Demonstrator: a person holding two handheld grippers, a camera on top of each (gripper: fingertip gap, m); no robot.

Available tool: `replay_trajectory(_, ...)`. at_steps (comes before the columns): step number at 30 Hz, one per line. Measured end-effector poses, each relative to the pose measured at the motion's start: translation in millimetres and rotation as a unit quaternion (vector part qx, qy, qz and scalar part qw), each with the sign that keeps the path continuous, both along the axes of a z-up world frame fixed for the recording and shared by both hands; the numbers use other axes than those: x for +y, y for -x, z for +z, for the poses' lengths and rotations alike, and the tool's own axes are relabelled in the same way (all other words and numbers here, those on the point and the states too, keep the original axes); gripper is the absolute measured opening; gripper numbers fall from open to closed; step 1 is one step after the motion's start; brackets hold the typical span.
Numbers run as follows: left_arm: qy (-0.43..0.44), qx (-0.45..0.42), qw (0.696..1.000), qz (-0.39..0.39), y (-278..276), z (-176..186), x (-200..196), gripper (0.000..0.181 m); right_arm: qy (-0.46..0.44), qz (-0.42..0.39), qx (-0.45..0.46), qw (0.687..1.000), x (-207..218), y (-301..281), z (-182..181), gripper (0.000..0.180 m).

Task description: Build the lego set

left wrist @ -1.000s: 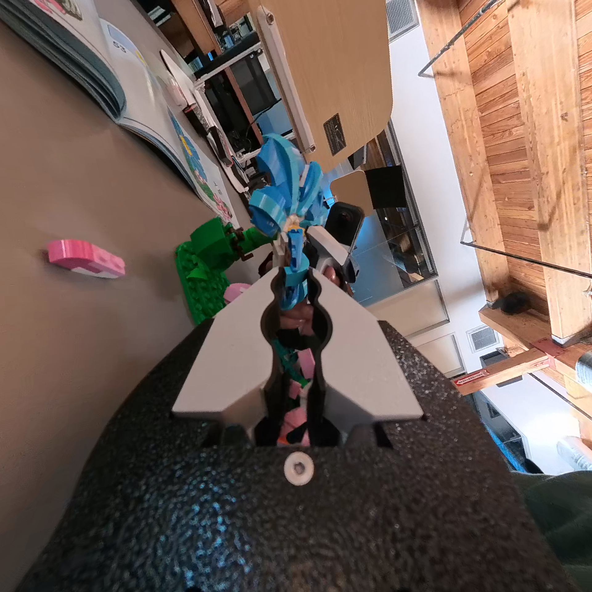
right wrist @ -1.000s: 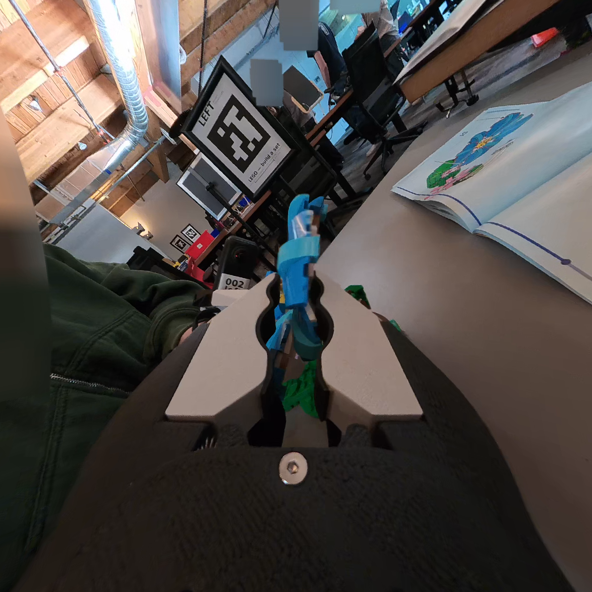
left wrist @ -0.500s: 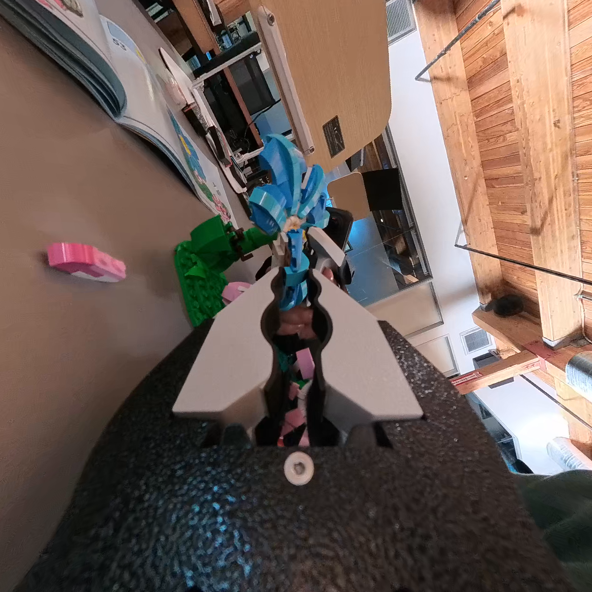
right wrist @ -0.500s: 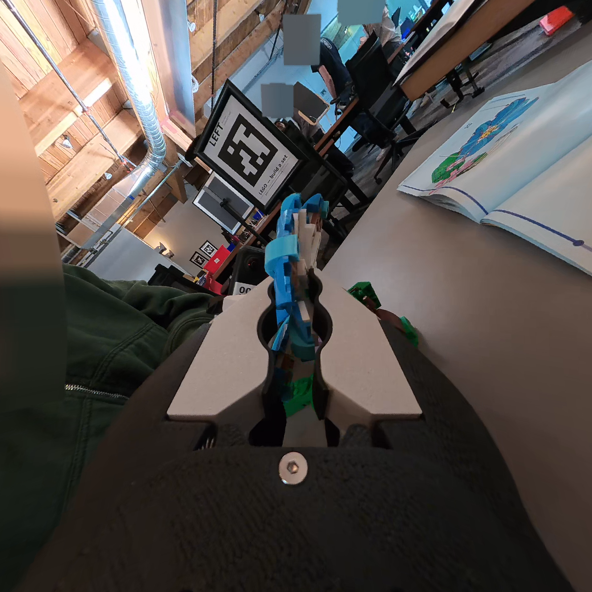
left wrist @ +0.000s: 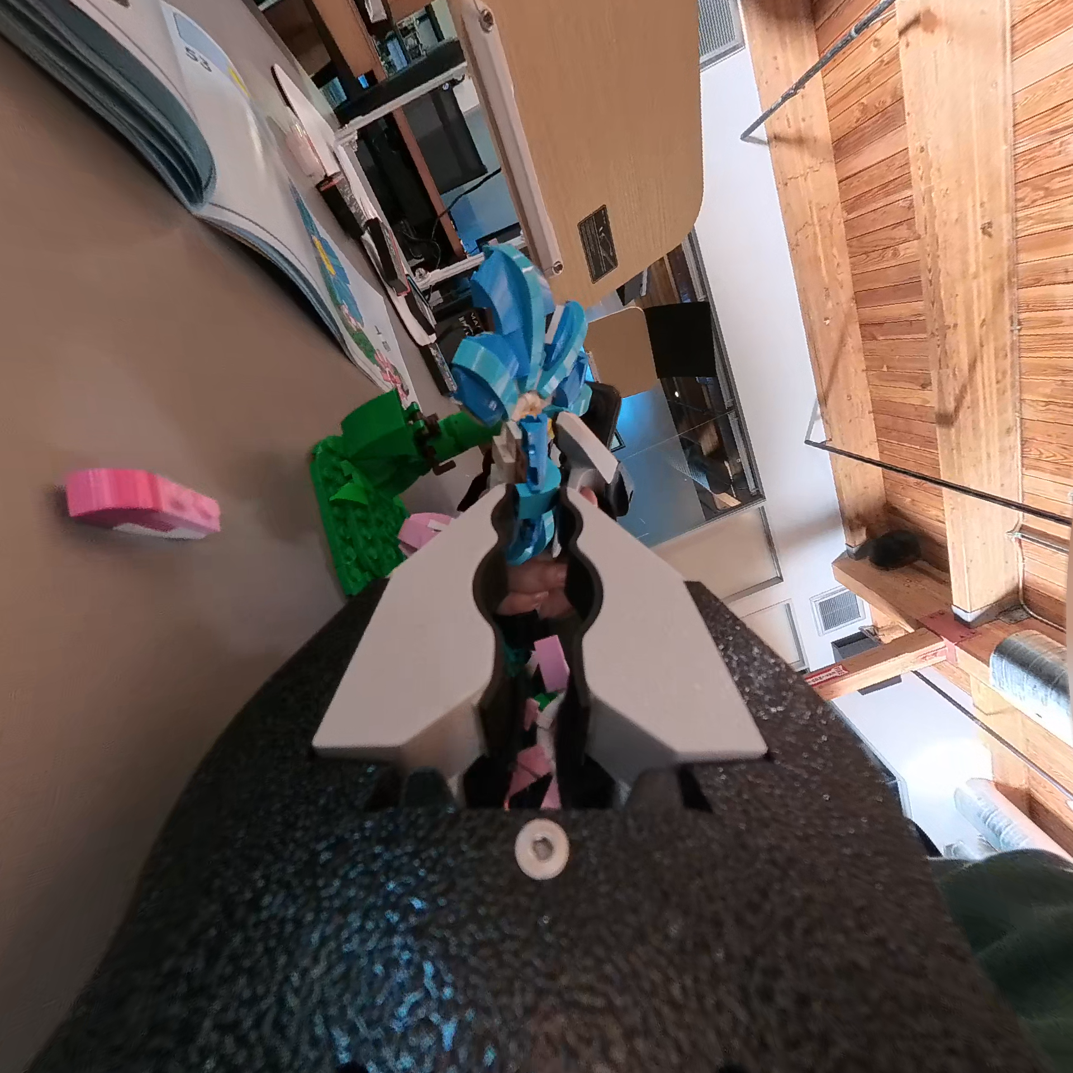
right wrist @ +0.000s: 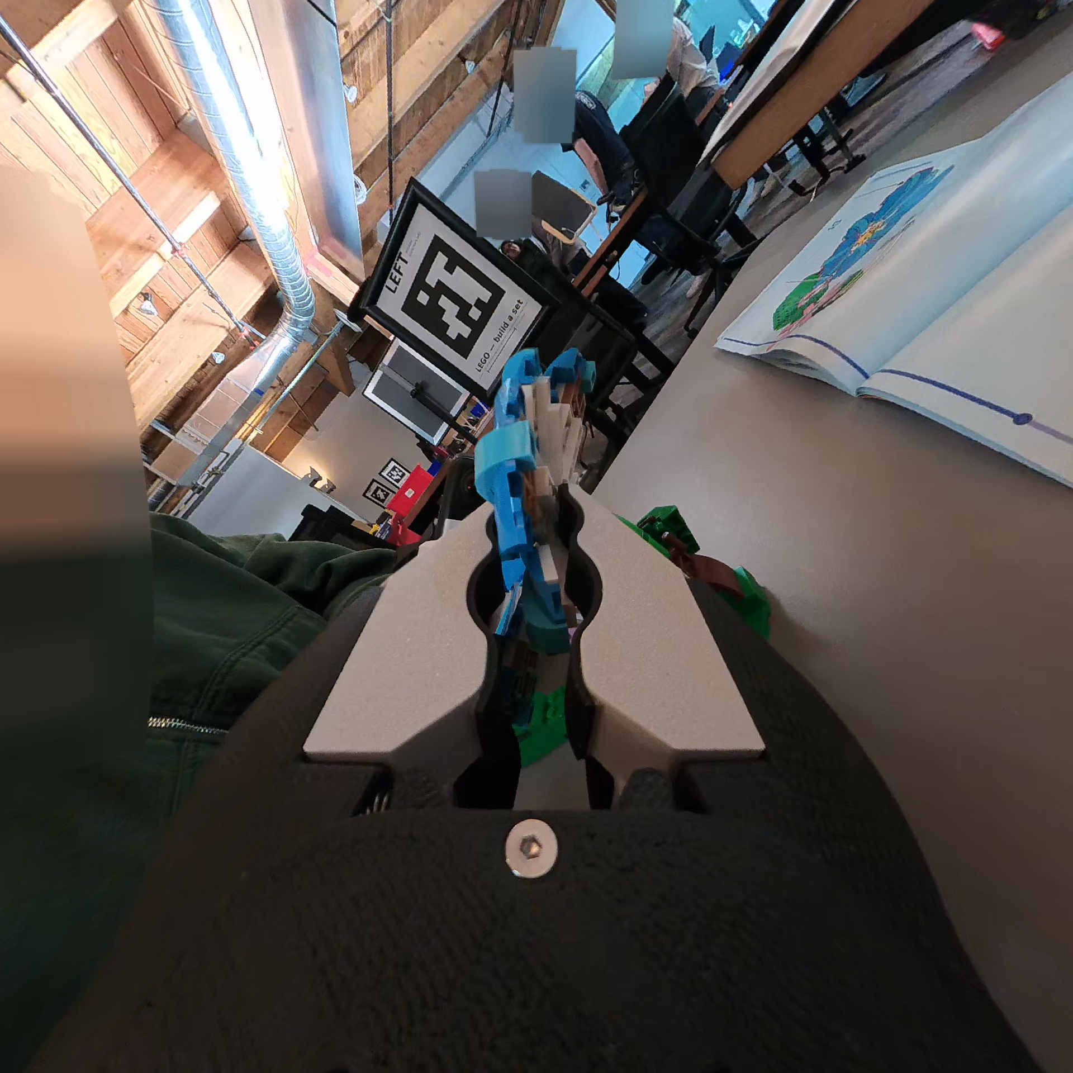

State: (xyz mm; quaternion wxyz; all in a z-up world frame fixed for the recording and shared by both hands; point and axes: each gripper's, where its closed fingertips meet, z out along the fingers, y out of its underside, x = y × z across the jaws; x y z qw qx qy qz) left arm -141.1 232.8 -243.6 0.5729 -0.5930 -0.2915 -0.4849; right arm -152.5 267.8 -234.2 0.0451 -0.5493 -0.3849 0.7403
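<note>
A blue lego flower (left wrist: 517,371) with a white and yellow centre is held up above the grey table. My left gripper (left wrist: 535,502) is shut on one lower blue petal of the flower. My right gripper (right wrist: 528,511) is shut on the same flower (right wrist: 511,464), seen edge-on from behind with white and brown parts. The right gripper's grey finger (left wrist: 586,458) shows just behind the flower in the left wrist view. A green lego base with leaves and a brown stem (left wrist: 371,470) lies on the table under the flower; it also shows in the right wrist view (right wrist: 749,598).
A loose pink lego piece (left wrist: 139,511) lies on the table to the left. An open instruction booklet (left wrist: 191,133) lies farther off; it also shows in the right wrist view (right wrist: 929,325). Pale pink pieces (left wrist: 427,528) lie near the base. A framed marker sign (right wrist: 453,296) stands behind. Left tips to right tips: about 4 centimetres.
The flower has turned in the right gripper, so its white and brown underside now shows. Both grippers stay shut on it and have shifted only slightly.
</note>
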Motion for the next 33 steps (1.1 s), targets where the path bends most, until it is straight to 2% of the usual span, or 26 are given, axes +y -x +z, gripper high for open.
replay_trajectory(13, 0.001, 0.011, 1.000, 0.001, 0.2, -0.2, 5.0, 0.011, 0.014, -0.009, -0.002, 1.000, 4.4, 0.3, -0.1, 0.015)
replay_trajectory(23, -0.006, -0.021, 0.999, -0.038, -3.3, 1.8, -1.5, 0.012, 0.011, 0.002, 0.000, 1.000, 2.0, -0.6, 0.3, 0.014)
replay_trajectory(27, 0.007, 0.006, 0.999, -0.033, 0.4, -1.0, -4.4, 0.017, 0.010, 0.005, 0.000, 1.000, 1.3, -0.8, 0.2, 0.014)
replay_trajectory(33, 0.012, 0.074, 0.997, -0.030, 1.8, 0.0, -4.5, 0.011, 0.017, 0.009, -0.002, 1.000, 1.6, -0.8, 0.3, 0.014)
